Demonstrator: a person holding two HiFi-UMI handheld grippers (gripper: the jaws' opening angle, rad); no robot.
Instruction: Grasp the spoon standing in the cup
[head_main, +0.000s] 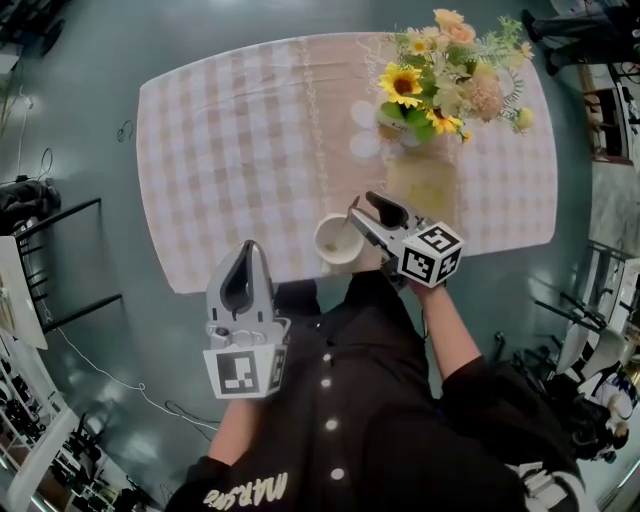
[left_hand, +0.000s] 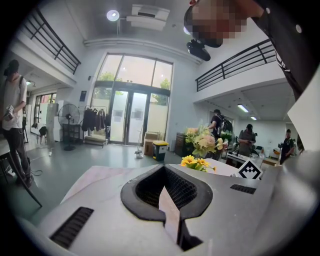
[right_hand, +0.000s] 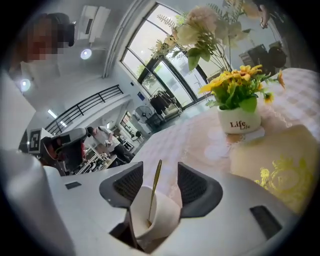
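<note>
Spoon (right_hand: 154, 189) stands upright in the white cup (head_main: 336, 241), its bowl at the bottom and its thin handle leaning a little against the rim. The cup sits near the front edge of the table (head_main: 220, 150), which is covered in a checked cloth. The right gripper (head_main: 364, 207) reaches in from the cup's right side, angled slightly downward. Its jaws are spread, one on each side of the handle, with a gap showing on both sides, so neither pad presses on it. The left gripper (head_main: 248, 252) is off the table, just in front of its edge and near the person's body. Its jaws are pressed together with nothing between them. Flowers in a vase (right_hand: 240, 121) stand farther back on the table, well apart from the cup.
</note>
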